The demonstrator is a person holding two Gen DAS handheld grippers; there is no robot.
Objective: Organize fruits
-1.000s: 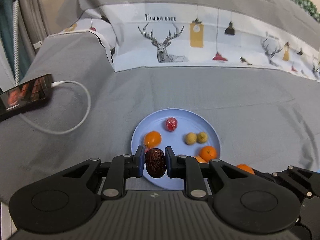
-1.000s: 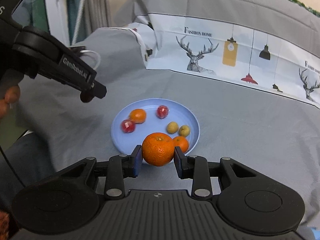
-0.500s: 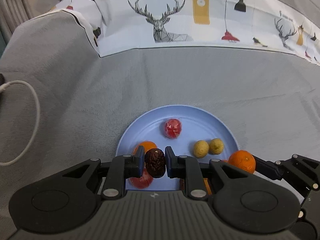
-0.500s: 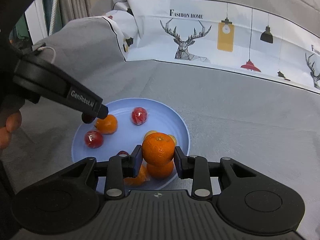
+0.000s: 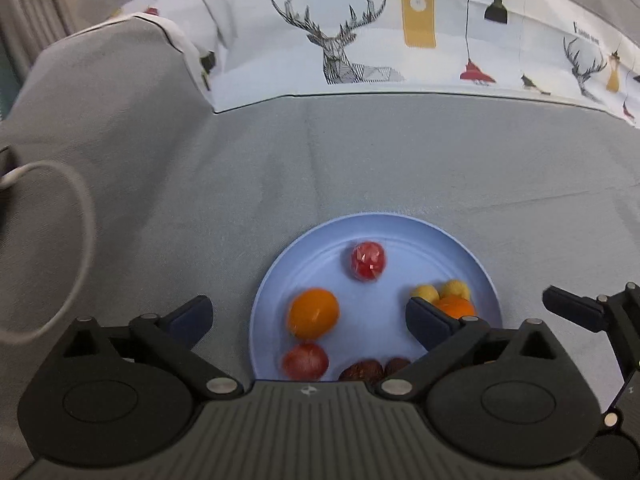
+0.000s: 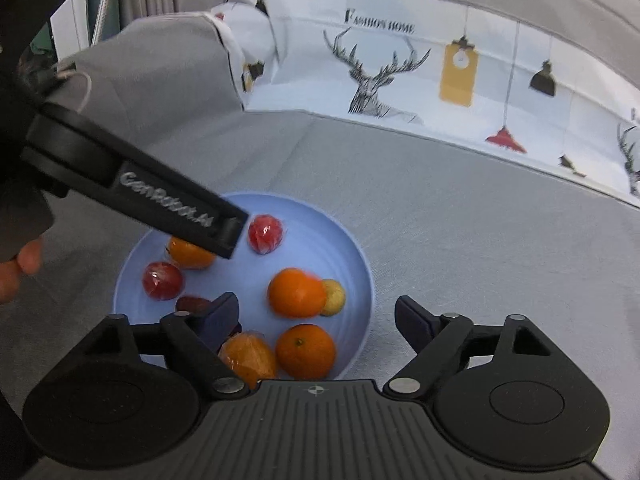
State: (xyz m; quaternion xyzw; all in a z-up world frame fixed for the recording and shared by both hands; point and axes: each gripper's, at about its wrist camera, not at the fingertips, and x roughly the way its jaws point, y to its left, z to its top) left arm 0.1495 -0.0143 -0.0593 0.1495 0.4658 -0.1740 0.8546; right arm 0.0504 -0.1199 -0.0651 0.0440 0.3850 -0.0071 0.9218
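Observation:
A light blue plate (image 5: 400,228) (image 6: 360,256) lies on the grey cloth and holds several fruits. In the left wrist view I see an orange (image 5: 314,313), two red fruits (image 5: 368,261), yellow fruits (image 5: 456,289) and dark dates (image 5: 362,370). My left gripper (image 5: 308,314) is open and empty over the plate's near side. My right gripper (image 6: 316,316) is open and empty above the plate, over several oranges (image 6: 296,292) (image 6: 306,350). The left gripper's finger (image 6: 224,228) crosses the right wrist view.
A white pillow with deer prints (image 5: 360,40) lies at the back. A white cable (image 5: 76,240) loops on the cloth at the left. The person's hand (image 6: 20,264) shows at the left edge of the right wrist view.
Both grippers have opened over the plate. The date has left my left gripper and the orange has left my right gripper; both now lie on the plate.

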